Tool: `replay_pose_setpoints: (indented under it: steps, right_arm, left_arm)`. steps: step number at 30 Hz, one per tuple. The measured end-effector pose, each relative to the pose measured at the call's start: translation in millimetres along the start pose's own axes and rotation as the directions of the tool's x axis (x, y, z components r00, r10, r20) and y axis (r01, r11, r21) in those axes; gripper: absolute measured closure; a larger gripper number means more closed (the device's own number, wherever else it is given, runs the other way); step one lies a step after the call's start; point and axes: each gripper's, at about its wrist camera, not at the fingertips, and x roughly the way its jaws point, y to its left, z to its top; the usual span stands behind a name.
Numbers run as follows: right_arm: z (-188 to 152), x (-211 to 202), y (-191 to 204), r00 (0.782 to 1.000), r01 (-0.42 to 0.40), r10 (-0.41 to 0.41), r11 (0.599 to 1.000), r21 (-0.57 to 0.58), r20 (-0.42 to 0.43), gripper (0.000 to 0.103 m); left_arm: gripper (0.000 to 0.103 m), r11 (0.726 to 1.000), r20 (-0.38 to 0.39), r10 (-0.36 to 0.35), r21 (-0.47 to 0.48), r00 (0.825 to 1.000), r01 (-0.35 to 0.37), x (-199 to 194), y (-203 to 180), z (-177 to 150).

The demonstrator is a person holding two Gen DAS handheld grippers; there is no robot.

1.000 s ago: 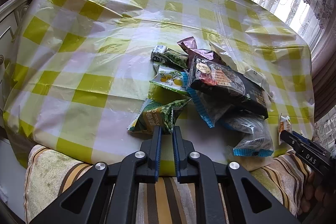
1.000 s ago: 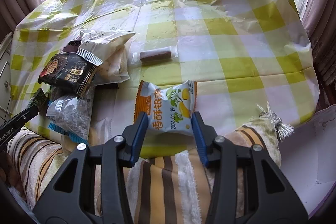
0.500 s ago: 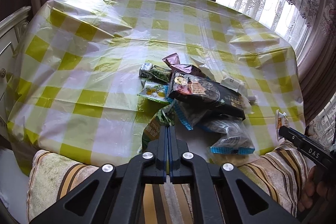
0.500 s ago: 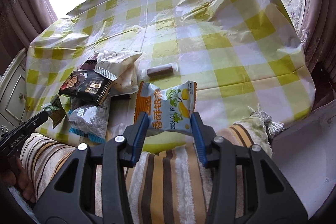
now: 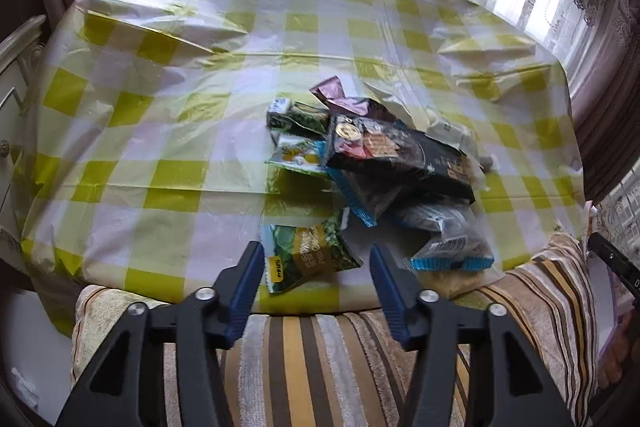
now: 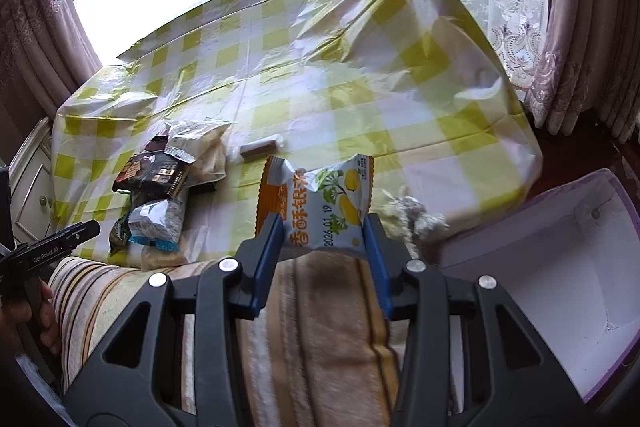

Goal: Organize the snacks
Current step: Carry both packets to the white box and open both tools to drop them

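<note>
A green snack packet (image 5: pixel 308 259) lies flat near the front edge of the yellow-checked table (image 5: pixel 160 147). It sits between the opening jaws of my left gripper (image 5: pixel 316 250), and the blue pads do not press on it. My right gripper (image 6: pixel 323 223) is shut on a white-and-orange packet (image 6: pixel 320 195) printed with yellow fruit, held in the air over the striped cushion (image 6: pixel 312 327). A pile of packets, topped by a black one (image 5: pixel 400 155), lies right of centre on the table.
A white box with a purple rim (image 6: pixel 560 267) stands open at the lower right, below the table's edge. A small brown bar (image 6: pixel 258 150) lies alone beyond the held packet. Curtains and windows ring the table. A hand holds the left gripper (image 6: pixel 60 243).
My left gripper has gone from shut on the green packet to open, and the packet now lies nearer the front edge. My right gripper has carried its packet up and to the right, bringing the box into view.
</note>
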Motion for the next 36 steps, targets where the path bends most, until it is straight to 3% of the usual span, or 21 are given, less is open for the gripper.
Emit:
replay_pose_setpoints:
  steps: [7,8,9,10,15,22,27,29,31,36]
  right_arm:
    - [-18.3,-22.7,-74.2,0.993,0.118,-0.116,0.989,0.095,-0.021,0.057]
    - [-21.1,-24.5,-84.6,0.991,0.135,-0.133,0.985,0.107,-0.028,0.057]
    - [-24.4,-26.0,-95.3,0.988,0.154,-0.151,0.981,0.122,-0.035,0.057]
    - [-28.4,-27.6,-105.7,0.985,0.171,-0.166,0.976,0.139,-0.042,0.057]
    - [-46.2,-29.8,-148.5,0.973,0.228,-0.216,0.951,0.208,-0.081,0.057]
    - [-61.3,-29.2,-175.8,0.958,0.285,-0.266,0.929,0.235,-0.111,0.057]
    - [-65.7,-24.2,-182.9,0.946,0.320,-0.297,0.920,0.227,-0.131,0.057]
    - [-68.6,-20.1,-184.4,0.943,0.328,-0.303,0.919,0.219,-0.140,0.057]
    - [-72.7,-14.3,-185.8,0.941,0.328,-0.297,0.919,0.218,-0.162,0.057]
    - [-82.8,-7.3,-186.9,0.938,0.328,-0.290,0.920,0.214,-0.191,0.057]
  left_arm:
    - [0.045,0.979,-0.104,0.101,0.187,0.989,-0.080,38.7,-31.6,10.7]
    - [0.048,0.973,-0.116,0.117,0.211,0.986,-0.091,43.9,-35.0,12.6]
    - [0.070,0.970,-0.131,0.135,0.221,0.982,-0.104,49.4,-35.8,14.0]
    - [0.083,0.968,-0.149,0.164,0.215,0.975,-0.130,55.1,-33.5,15.1]
    - [0.087,0.972,-0.145,0.171,0.188,0.975,-0.142,51.7,-27.1,13.9]
    - [0.092,0.985,-0.017,0.119,0.128,0.993,-0.116,-1.9,-35.9,3.3]
    - [0.092,0.973,0.127,-0.036,0.230,0.991,0.006,-56.6,-90.6,3.7]
    - [0.092,0.948,0.118,-0.181,0.286,0.976,0.141,-68.0,-120.8,7.1]
    - [0.092,0.893,0.052,-0.336,0.337,0.941,0.300,-67.2,-158.3,7.0]
    - [0.091,0.742,-0.144,-0.506,0.430,0.850,0.514,-35.7,-259.9,-11.0]
